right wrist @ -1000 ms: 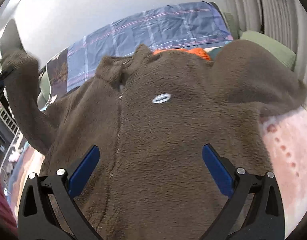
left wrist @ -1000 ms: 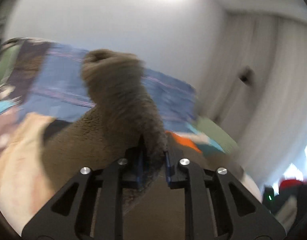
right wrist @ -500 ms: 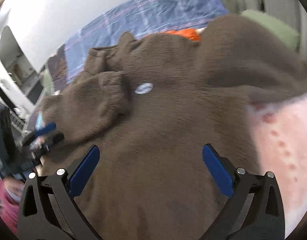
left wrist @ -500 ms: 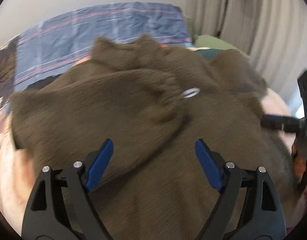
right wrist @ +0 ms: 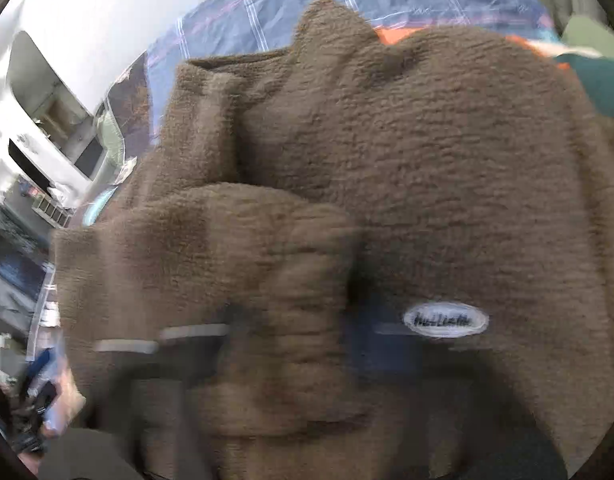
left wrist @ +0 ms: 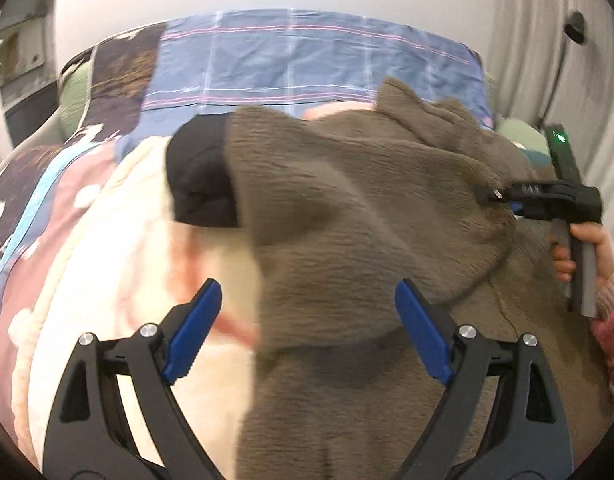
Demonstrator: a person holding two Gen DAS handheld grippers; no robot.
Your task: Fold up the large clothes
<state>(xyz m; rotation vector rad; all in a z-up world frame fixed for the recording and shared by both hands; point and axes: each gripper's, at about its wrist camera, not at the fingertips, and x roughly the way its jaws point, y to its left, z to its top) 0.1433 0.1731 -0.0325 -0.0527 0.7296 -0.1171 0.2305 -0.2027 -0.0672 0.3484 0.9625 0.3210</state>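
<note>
A brown fleece jacket [left wrist: 367,216] lies on the bed, one sleeve folded across its front. My left gripper [left wrist: 307,332] is open and empty, hovering over the jacket's left edge. My right gripper [left wrist: 495,196] shows from the side at the right of the left wrist view, and its tip looks closed on a fold of the fleece near the sleeve. In the right wrist view the jacket [right wrist: 427,168] fills the frame, with a white oval label [right wrist: 445,319]. The right fingers there are a dark blur, so I cannot make out the jaws.
A blue plaid blanket [left wrist: 307,60] covers the bed's far end. A cream and pink patterned cover [left wrist: 107,260] lies to the left. A black item [left wrist: 199,176] sticks out from under the jacket. Grey curtains [left wrist: 547,40] hang at the right.
My left gripper has let go of the sleeve, which now lies across the jacket's front, and has drawn back left. My right gripper has moved in low onto the fleece.
</note>
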